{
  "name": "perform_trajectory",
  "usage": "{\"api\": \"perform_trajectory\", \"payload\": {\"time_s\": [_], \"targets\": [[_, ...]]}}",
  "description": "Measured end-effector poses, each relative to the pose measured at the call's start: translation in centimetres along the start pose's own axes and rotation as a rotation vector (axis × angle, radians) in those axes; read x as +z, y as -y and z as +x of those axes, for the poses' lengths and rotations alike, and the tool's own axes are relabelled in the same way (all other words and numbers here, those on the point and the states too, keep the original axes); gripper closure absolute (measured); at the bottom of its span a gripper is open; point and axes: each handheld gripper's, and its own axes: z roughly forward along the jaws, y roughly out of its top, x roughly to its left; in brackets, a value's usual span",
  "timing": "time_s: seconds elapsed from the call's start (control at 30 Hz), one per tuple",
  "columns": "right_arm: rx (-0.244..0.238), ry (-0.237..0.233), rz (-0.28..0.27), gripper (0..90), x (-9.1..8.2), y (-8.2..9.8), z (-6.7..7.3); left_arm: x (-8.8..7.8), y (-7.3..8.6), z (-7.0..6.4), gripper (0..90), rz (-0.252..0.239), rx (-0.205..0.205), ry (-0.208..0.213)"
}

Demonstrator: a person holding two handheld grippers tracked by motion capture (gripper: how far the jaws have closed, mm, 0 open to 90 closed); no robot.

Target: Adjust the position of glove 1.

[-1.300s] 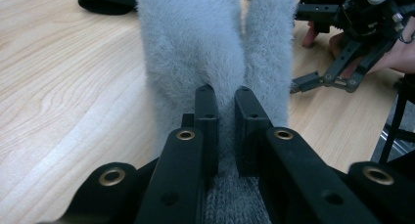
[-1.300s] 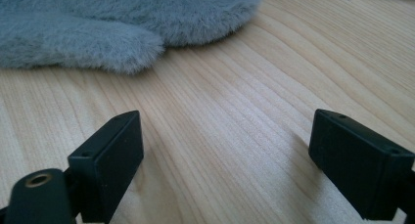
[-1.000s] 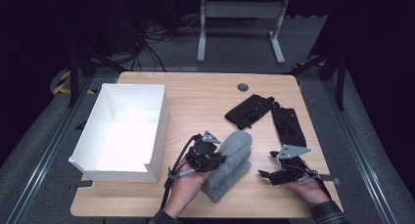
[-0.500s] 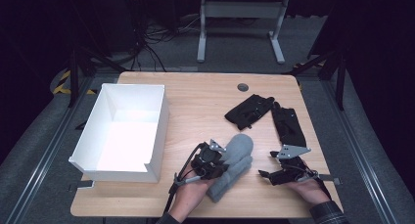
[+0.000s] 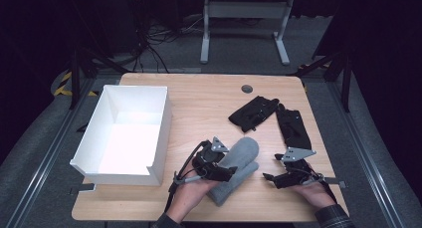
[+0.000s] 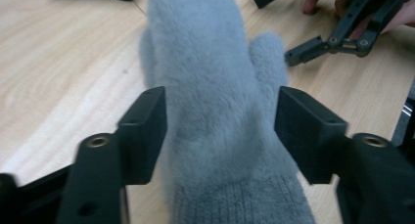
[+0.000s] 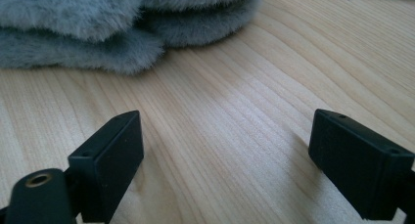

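Observation:
A grey furry mitten lies on the wooden table, stacked on a second grey layer beneath it. My left gripper straddles the mitten near its knit cuff. Its jaws have just been opening and stand apart, the mitten between them with a gap at the right pad. My right gripper rests low on the table to the right of the mitten. It is open over bare wood, and it also shows in the left gripper view.
A white open box stands at the left of the table. Two black gloves lie at the back right. A dark round spot marks the far edge.
The left gripper's jaws have opened off the grey mitten, which now lies flat on the table. The left hand shifted slightly toward the front edge. The right gripper has not moved.

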Motion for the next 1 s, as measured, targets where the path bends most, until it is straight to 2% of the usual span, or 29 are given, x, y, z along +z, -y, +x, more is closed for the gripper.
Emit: {"api": "perform_trajectory", "payload": {"time_s": [0.1, 0.27, 0.5, 0.73, 0.87, 1.0], "targets": [[0.001, 0.001, 0.000, 13.7, 0.0, 0.0, 0.0, 0.0, -0.4, 0.8, 26.9, -0.015, 0.010, 0.001], [0.002, 0.002, 0.000, 13.8, 0.0, 0.0, 0.0, 0.9, -1.0, 1.7, 18.6, -0.006, 0.025, 0.016], [0.002, 0.002, 0.000, 13.8, 0.0, 0.0, 0.0, 2.9, -1.0, 2.3, 15.3, 0.048, 0.040, 0.050], [0.003, 0.002, 0.000, 13.8, 0.0, 0.0, 0.0, 4.7, -0.8, 2.6, 14.5, 0.097, 0.058, 0.061], [0.002, 0.002, 0.000, 13.8, 0.0, 0.0, 0.0, 5.4, -0.6, 2.9, 12.6, 0.109, 0.041, 0.083], [0.002, 0.002, 0.000, 13.8, 0.0, 0.0, 0.0, 6.1, 0.0, 3.5, 12.5, 0.117, 0.008, 0.122]]}}
